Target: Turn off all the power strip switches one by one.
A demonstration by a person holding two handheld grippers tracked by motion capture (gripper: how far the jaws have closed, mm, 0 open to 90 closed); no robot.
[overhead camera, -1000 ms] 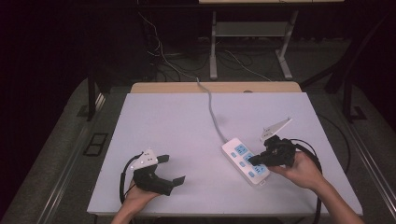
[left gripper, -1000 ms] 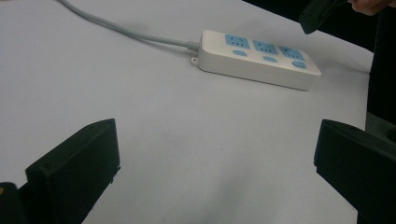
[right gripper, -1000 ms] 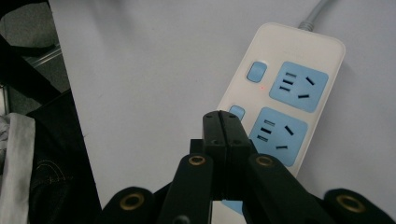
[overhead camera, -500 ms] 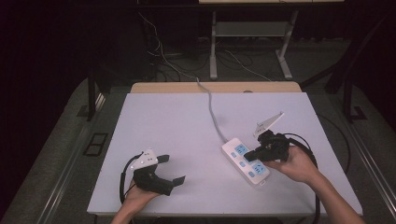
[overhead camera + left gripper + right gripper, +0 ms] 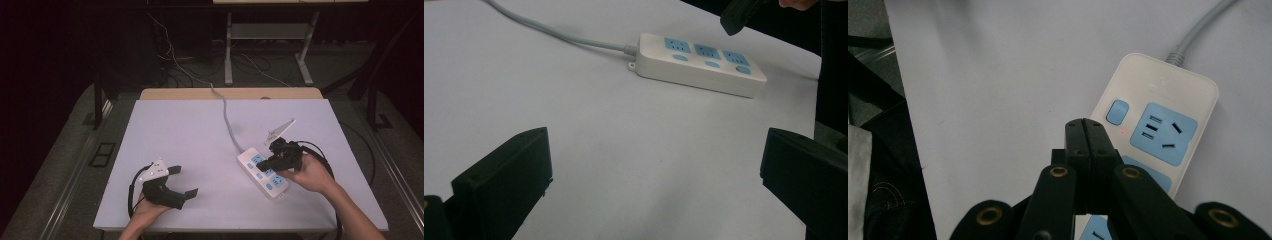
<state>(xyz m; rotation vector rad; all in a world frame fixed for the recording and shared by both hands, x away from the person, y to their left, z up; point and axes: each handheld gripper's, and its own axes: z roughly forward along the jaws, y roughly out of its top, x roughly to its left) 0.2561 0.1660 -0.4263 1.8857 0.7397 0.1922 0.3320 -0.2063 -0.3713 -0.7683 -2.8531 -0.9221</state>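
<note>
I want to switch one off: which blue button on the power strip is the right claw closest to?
The button nearest the cord end; the shut right claw hovers just beside it.

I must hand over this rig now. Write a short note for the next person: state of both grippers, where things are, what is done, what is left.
Left gripper: open, holds nothing, low over the near left of the white table.
Right gripper: shut, empty, tip over the white power strip with blue sockets, close to its blue switch button.
Power strip: flat at the table's right, grey cable running to the far edge.
Done: gripper brought to the strip.
Left: probably pressing the switch; whether it is pressed cannot be told.
</note>
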